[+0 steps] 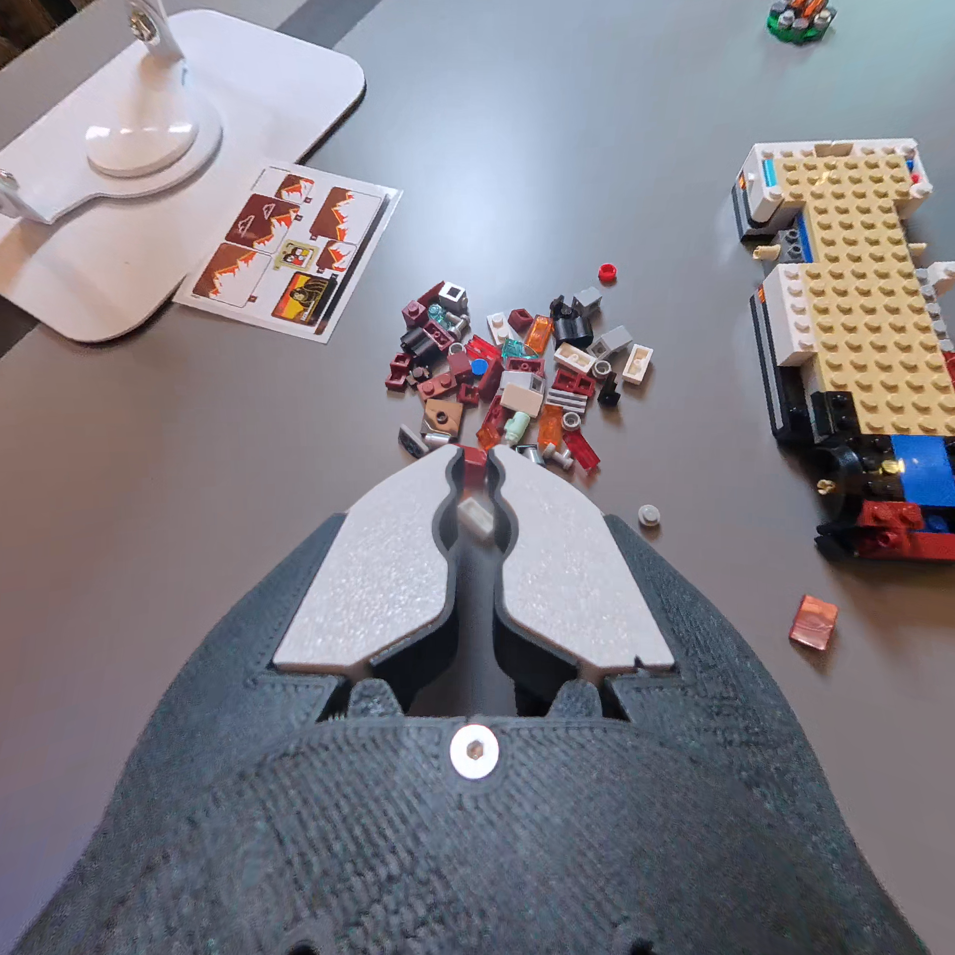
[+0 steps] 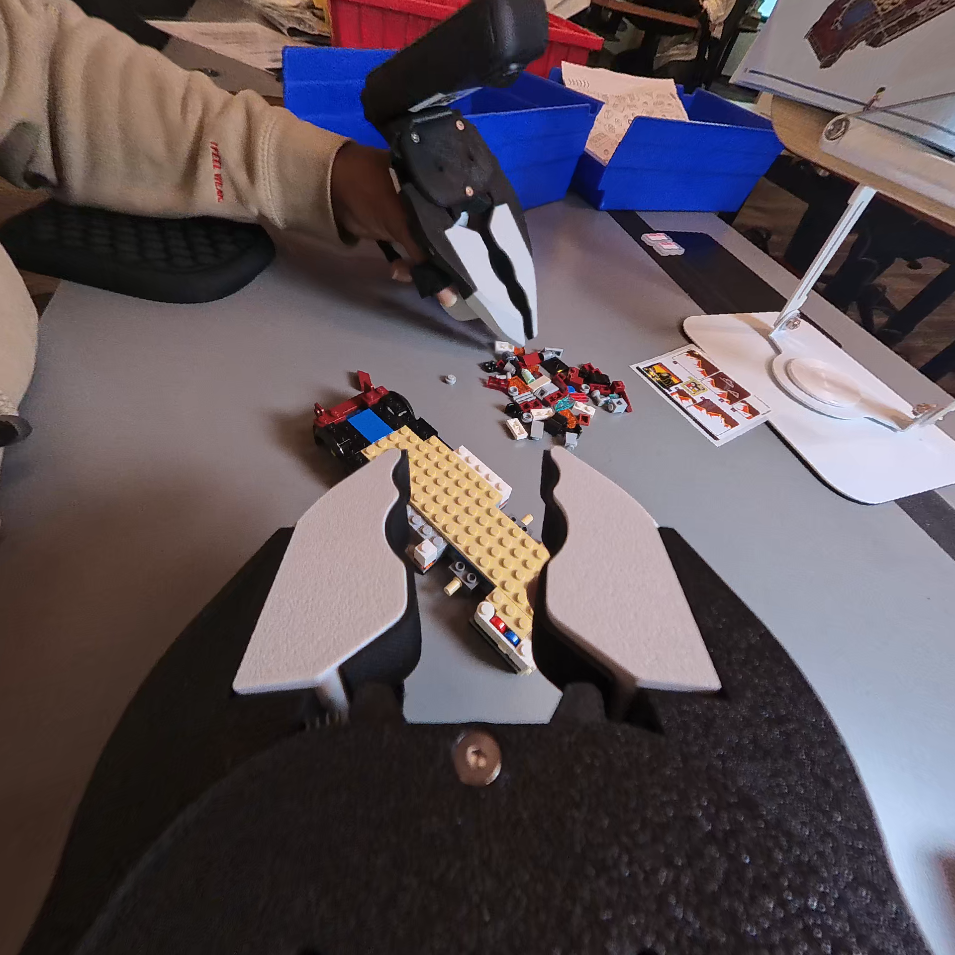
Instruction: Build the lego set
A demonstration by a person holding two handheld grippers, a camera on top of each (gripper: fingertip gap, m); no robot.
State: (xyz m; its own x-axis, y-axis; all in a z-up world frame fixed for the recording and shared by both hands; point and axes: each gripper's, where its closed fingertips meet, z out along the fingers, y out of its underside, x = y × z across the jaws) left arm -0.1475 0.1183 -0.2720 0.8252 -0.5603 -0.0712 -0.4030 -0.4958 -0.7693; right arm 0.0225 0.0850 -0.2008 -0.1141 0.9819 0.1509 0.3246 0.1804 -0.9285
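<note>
A grey table (image 2: 155,362) carries a white flat-based stand (image 2: 852,429) and a long toy-brick vehicle with a tan studded top (image 2: 465,511). The right gripper (image 2: 473,455) hangs over that vehicle with its fingers spread wide, the tan plate lying between them, gripped by neither. Beside the stand lies a sticker sheet with brown and orange shapes (image 1: 294,248). The left gripper (image 1: 474,455) stands at the near edge of a heap of small loose bricks (image 1: 517,372), its tips pinching a small dark red brick (image 1: 474,462).
</note>
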